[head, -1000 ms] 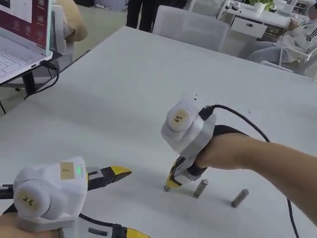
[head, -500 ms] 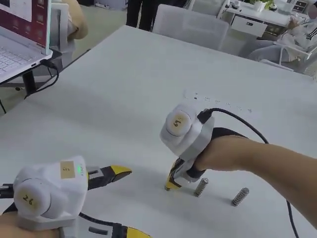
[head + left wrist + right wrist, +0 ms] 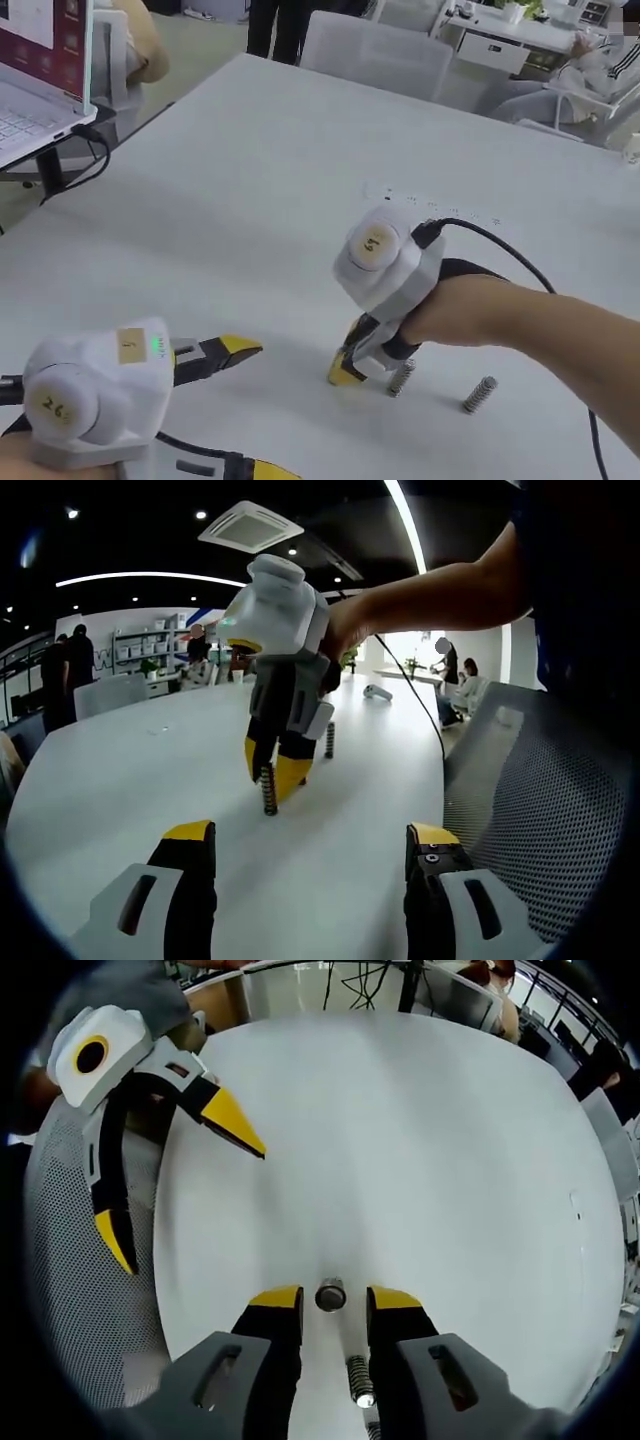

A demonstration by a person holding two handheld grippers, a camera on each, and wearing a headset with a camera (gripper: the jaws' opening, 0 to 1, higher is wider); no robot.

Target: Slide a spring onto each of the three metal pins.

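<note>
Right gripper [image 3: 333, 1299] straddles upright spring [image 3: 330, 1294]

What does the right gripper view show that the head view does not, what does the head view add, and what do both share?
Right gripper view: a small metal piece seen end-on between the right gripper's parted jaws, and a mesh chair by the table. Head view: a laptop, the hand holding that gripper, its cable. Both: the table, the left gripper with jaws open, a spring close to the right gripper.
</note>
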